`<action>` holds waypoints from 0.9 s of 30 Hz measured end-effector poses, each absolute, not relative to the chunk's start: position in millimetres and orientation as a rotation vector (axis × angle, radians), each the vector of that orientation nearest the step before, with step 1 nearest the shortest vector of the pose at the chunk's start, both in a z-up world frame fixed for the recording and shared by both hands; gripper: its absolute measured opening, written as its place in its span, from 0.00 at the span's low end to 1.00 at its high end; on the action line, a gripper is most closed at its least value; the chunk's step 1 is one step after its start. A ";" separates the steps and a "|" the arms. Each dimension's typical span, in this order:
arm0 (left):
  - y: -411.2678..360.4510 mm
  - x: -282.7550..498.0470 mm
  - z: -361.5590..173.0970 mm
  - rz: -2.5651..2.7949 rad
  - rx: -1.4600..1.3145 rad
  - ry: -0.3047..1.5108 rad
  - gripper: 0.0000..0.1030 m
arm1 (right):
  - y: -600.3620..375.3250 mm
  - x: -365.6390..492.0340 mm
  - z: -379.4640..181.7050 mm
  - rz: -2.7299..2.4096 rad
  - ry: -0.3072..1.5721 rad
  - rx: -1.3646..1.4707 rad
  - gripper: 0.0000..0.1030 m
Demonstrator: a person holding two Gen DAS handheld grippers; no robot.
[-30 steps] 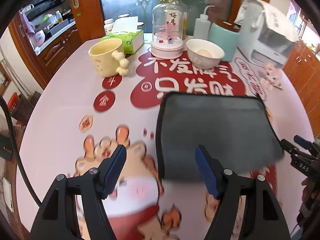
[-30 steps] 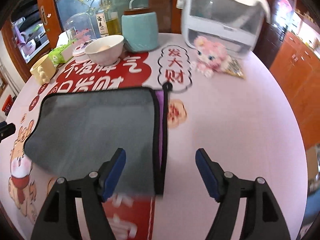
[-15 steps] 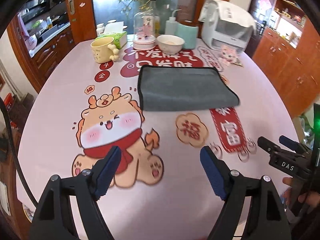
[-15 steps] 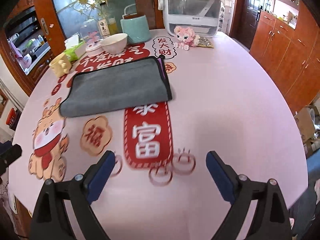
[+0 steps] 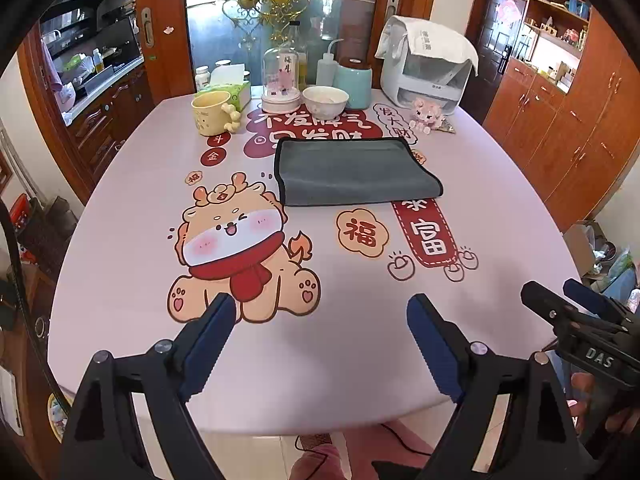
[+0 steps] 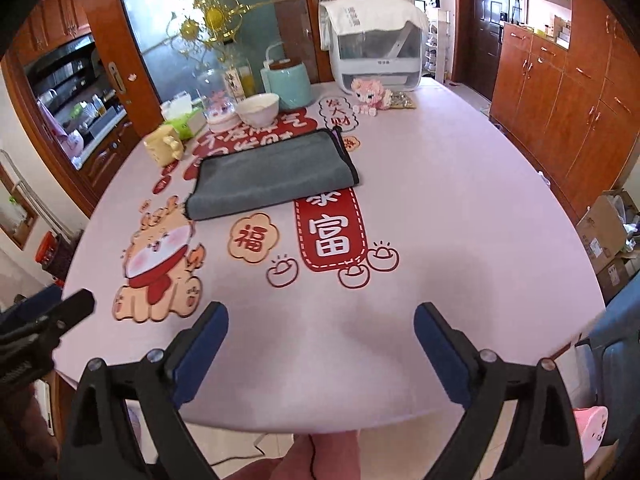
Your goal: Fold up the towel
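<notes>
A grey towel point(image 5: 352, 172) with black trim lies folded flat on the far half of the pink table point(image 5: 360, 340); it also shows in the right wrist view point(image 6: 272, 174). My left gripper point(image 5: 320, 312) is open and empty, held above the table's near edge, far from the towel. My right gripper point(image 6: 320, 320) is open and empty, also back over the near edge. The right gripper shows at the right edge of the left wrist view point(image 5: 580, 316). The left gripper shows at the left edge of the right wrist view point(image 6: 44, 320).
Behind the towel stand a yellow mug point(image 5: 212, 114), a tissue box point(image 5: 230, 90), a glass dome point(image 5: 282, 80), a white bowl point(image 5: 325, 101), a teal canister point(image 5: 354, 86), a pink plush toy point(image 5: 428, 114) and a white appliance point(image 5: 428, 68). Wooden cabinets point(image 5: 560, 120) stand at the right.
Both grippers have pulled back from the towel toward the table's near edge and risen. The towel stays folded where it lay.
</notes>
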State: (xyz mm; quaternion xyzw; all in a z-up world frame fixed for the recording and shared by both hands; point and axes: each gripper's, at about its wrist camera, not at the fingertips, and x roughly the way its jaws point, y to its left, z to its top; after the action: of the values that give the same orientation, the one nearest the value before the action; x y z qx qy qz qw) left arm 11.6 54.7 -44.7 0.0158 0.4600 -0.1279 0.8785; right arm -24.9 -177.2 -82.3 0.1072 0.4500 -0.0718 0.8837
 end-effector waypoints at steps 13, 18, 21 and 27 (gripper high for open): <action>45.1 -16.7 -2.9 -0.194 0.020 0.867 0.88 | -168.5 -38.8 -28.4 -0.075 0.884 0.202 1.00; 29.1 -21.5 10.4 -0.137 0.035 0.836 0.87 | -174.4 -43.2 -8.8 -0.039 0.869 0.179 1.00; 20.4 -28.2 12.9 -0.092 0.028 0.831 0.88 | -175.3 -45.2 -2.6 -0.012 0.857 0.164 1.00; 14.2 -44.1 12.6 -0.018 0.010 0.803 0.88 | -178.8 -59.4 -9.5 0.021 0.859 0.181 1.00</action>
State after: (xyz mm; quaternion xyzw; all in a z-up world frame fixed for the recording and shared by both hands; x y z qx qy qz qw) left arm -44.1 14.2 12.6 0.0047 0.3907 -0.0088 0.9205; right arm -59.4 -178.8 -9.5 0.0876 0.4156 0.0100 0.9053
